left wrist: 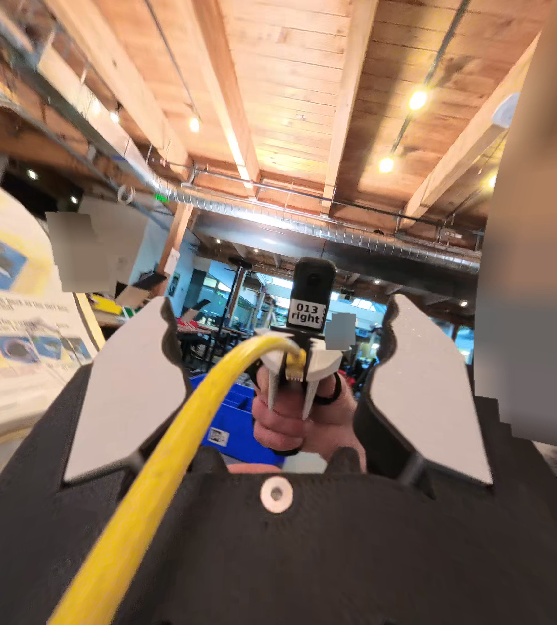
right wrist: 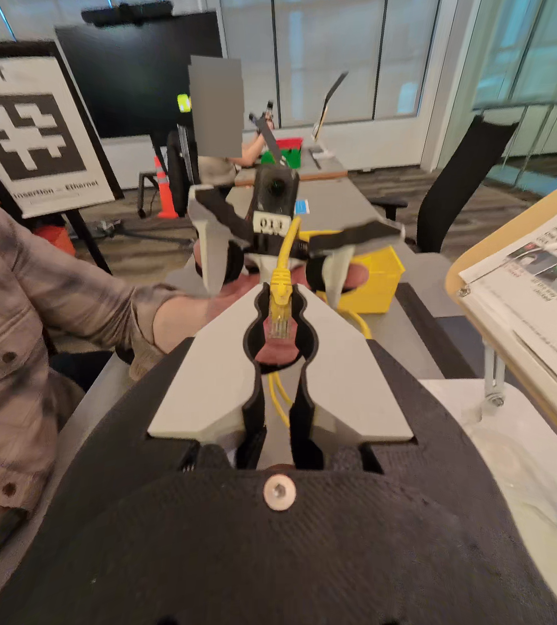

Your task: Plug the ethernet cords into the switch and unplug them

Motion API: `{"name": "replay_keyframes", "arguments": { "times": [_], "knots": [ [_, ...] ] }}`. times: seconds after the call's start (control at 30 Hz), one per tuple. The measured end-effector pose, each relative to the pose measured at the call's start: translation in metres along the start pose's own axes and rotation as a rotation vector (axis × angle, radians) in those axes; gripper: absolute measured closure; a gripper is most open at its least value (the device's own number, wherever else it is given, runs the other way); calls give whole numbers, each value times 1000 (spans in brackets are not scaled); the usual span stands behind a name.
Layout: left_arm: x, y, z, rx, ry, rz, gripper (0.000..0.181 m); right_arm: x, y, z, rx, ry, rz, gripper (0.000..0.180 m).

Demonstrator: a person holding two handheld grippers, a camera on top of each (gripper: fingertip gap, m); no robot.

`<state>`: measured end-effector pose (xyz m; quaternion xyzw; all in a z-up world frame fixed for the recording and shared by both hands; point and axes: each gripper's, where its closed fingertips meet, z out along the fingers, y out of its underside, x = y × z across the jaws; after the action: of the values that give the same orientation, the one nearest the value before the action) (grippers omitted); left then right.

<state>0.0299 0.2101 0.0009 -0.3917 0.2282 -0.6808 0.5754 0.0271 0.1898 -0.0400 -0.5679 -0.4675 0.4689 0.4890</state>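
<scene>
A yellow ethernet cord (left wrist: 169, 439) runs up between my left gripper's (left wrist: 280, 304) wide-open, empty fingers (left wrist: 135, 389) to the right gripper (left wrist: 290, 382), which faces it. In the right wrist view my right gripper (right wrist: 280, 291) is shut on the cord's yellow plug (right wrist: 280, 314), clear tip pointing back toward the camera. The cord (right wrist: 287, 243) arcs up over the open left gripper (right wrist: 272, 270) just beyond. The left wrist view points up at the ceiling. No switch shows in either view.
A yellow bin (right wrist: 371, 280) sits on the grey table (right wrist: 338, 209) behind the grippers. A blue bin (left wrist: 236, 422) shows below the right gripper. A printed sheet on a wooden board (right wrist: 540, 270) stands right. A marker sign on an easel (right wrist: 27, 135) stands left. A sleeve (right wrist: 33, 304) is near. My right fingertips sit around 4 cm from my left ones.
</scene>
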Motion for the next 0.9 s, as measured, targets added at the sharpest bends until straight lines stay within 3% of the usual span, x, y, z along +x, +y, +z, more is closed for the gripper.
{"name": "replay_keyframes", "arguments": {
  "times": [0.07,0.23,0.37,0.77,0.83,0.9],
  "knots": [
    [7,-2,-5,-60,41,141,91,-3,9,3,-61,-14,4,169],
    [19,44,-14,-441,185,283,149,-6,16,-5,-170,23,-51,170],
    [13,66,-19,-614,162,366,154,-3,25,-15,-262,72,-90,169],
    [20,55,-8,-432,155,282,171,-5,19,-17,-258,92,-124,168],
    [16,42,-7,-373,113,278,171,2,5,-18,-195,153,-181,144],
    [7,24,-6,-301,34,239,171,14,-7,-26,-184,298,-335,139]
  ]
}}
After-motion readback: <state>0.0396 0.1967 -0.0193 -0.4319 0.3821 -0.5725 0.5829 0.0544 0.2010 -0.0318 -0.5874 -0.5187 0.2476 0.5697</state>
